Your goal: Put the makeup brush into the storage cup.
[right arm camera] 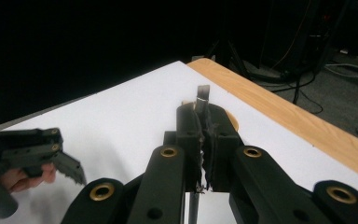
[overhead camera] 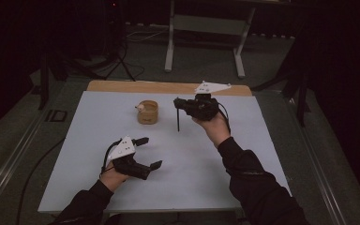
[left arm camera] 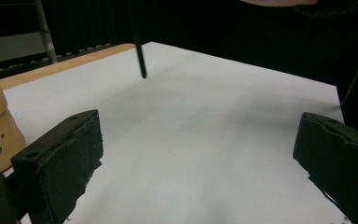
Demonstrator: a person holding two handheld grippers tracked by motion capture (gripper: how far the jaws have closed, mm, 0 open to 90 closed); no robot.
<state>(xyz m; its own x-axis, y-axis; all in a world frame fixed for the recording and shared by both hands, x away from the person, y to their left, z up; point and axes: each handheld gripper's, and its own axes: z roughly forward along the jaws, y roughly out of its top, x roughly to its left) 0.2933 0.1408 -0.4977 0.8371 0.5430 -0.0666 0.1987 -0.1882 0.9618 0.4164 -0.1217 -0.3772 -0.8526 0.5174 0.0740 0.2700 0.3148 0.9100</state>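
**Inspection: thin dark stick held above counter, cup nearby**

The left gripper (overhead camera: 143,152) was found low at the near left of the counter (overhead camera: 183,183), its jaws spread wide with nothing between them. Its own view confirmed this: bare white surface lay between the two pads. In my judgement it was held clear and ready, taking no part in the work at hand.

Further along, toward the far edge, a small tan cup (overhead camera: 147,112) stood upright on the counter. A small pale item sat at its rim; what it was could not be told, and the rest of the contents were not visible. Lettering showed on its side in the left gripper view.

Just right of the cup, a thin dark stick (overhead camera: 177,119) hung roughly upright, its lower tip near or at the surface; contact could not be confirmed. The right gripper (overhead camera: 178,103) was clenched on the upper part of the stick, jaws pressed together around it. Being held upright beside the cup, the stick appeared positioned for placing into it, though that is judgement only.
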